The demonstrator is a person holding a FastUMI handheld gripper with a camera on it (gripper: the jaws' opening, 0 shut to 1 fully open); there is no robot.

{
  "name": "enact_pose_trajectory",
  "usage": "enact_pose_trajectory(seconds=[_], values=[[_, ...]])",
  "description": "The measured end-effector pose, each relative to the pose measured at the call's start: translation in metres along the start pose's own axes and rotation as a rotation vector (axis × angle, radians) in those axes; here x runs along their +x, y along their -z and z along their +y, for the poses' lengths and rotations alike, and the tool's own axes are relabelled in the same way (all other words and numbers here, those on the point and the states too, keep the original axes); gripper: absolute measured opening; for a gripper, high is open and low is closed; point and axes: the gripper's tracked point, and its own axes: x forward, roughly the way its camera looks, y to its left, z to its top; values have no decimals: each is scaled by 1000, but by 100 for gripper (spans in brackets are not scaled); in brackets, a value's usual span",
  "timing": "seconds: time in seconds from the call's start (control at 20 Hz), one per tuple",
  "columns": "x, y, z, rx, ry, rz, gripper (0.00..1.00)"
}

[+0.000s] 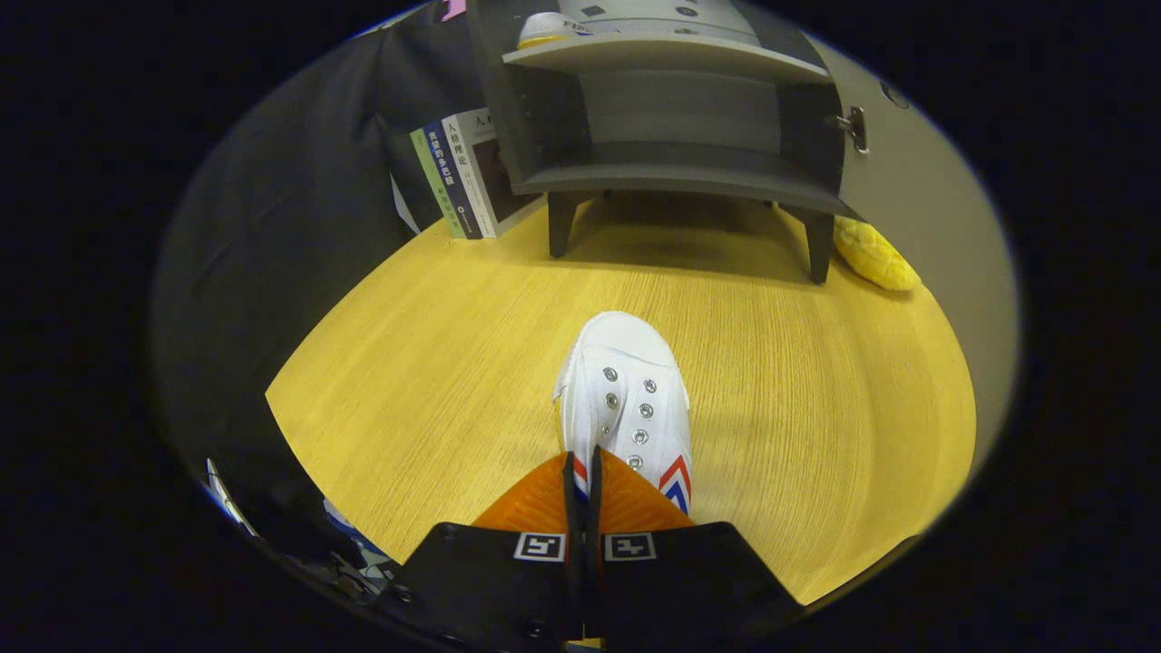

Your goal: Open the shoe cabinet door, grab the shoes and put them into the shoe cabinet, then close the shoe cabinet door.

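Pale wood-grain laminate covers the tabletop (435, 381), which ends at a black cloth wall along its left edge and a plain grey wall at its right edge. Near the middle of the tabletop lies a white canvas shoe (626, 399), toe pointing toward the far edge, with metal eyelets down its upper and a red-and-blue chevron on its side. The gripper (585, 481) reaches in from the near edge, level with the heel; its jaws are drawn almost together and pinch the thin rim of the shoe's heel collar between them. The ribbed fingers (535, 503) taper to a wedge. Beyond the shoe, at the far edge, stands the dark grey shoe cabinet (671, 118) on short tapered legs, its door (916, 172) swung open toward the right edge on a metal hinge. A second white shoe (549, 29) sits on its upper shelf. Upright books (458, 177) lean beside the cabinet's left side, and a yellow knobbly plush toy (875, 256) lies beside its right leg.
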Motion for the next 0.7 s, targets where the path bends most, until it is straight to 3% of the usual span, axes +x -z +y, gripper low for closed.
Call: enact_pose_trajectory(seconds=[0.25, 0.7], values=[[-17, -36, 3, 71, 3, -96, 2], [-71, -152, -9, 147, -5, -312, 2]])
